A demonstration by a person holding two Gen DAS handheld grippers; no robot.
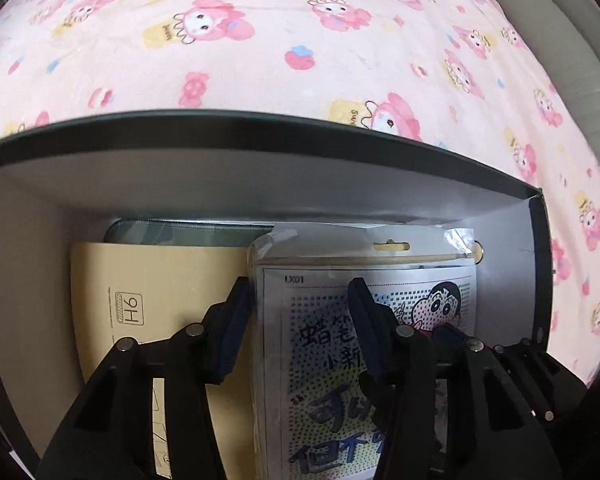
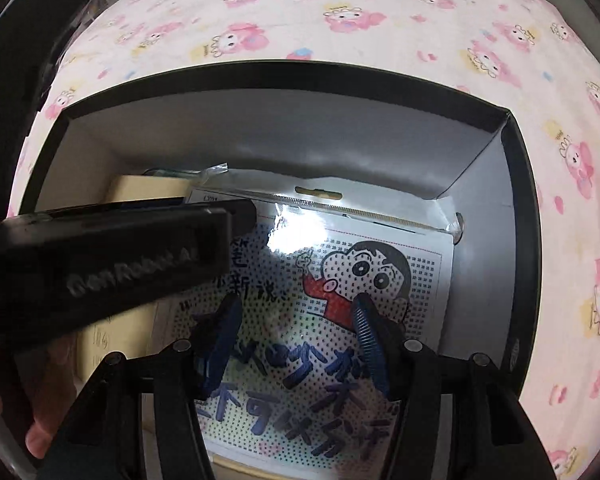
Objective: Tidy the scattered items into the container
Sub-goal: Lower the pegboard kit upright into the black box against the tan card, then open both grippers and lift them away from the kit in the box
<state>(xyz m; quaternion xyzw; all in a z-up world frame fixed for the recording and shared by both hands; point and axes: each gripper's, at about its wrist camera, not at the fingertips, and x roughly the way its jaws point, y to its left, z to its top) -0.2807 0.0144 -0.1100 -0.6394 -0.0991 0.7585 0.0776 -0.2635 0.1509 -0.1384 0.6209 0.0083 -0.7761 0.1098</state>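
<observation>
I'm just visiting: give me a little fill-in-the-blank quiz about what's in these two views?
1. The cartoon packet lies inside a black ____ with white inner walls.
2. The tan carton beside the packet is printed with "____".
3. The cloth under everything is mostly ____.
4. The right hand-held gripper hangs over the packet with its jaws ____.

Missing words: box; H6; pink; open

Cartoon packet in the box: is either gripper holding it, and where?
Neither seems to. The left gripper and right gripper stand open above the cartoon packet, which lies in the box.
</observation>
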